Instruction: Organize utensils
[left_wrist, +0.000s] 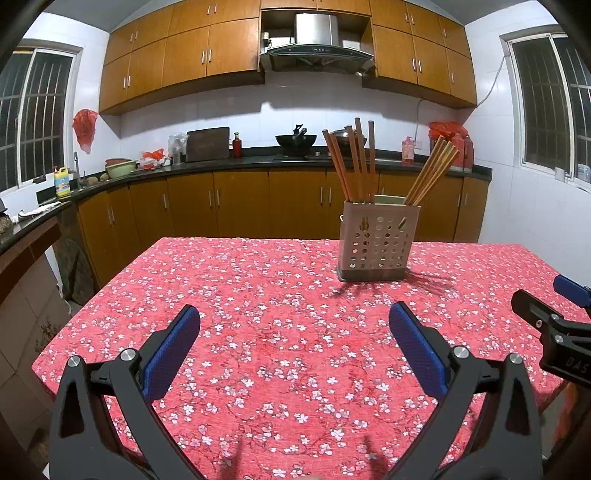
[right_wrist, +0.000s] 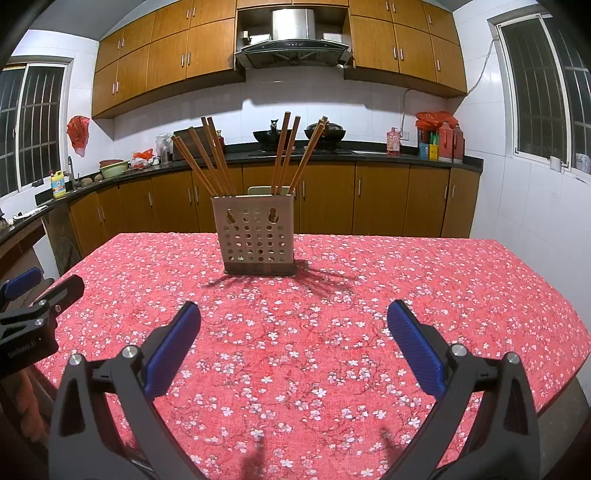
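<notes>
Right wrist view: all chopsticks (right_wrist: 221, 158) stand in the holder (right_wrist: 258, 236). Both grippers (right_wrist: 293, 319) (left_wrist: 294, 323) hover released; nothing seems left.

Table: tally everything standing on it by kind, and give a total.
Chopsticks: 9
Perforated utensil holder: 1
Total: 10

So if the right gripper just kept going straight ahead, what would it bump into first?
Probably the perforated chopstick holder: it stands a little left of centre ahead of the open right gripper, only tablecloth between. Height is unclear.
</notes>
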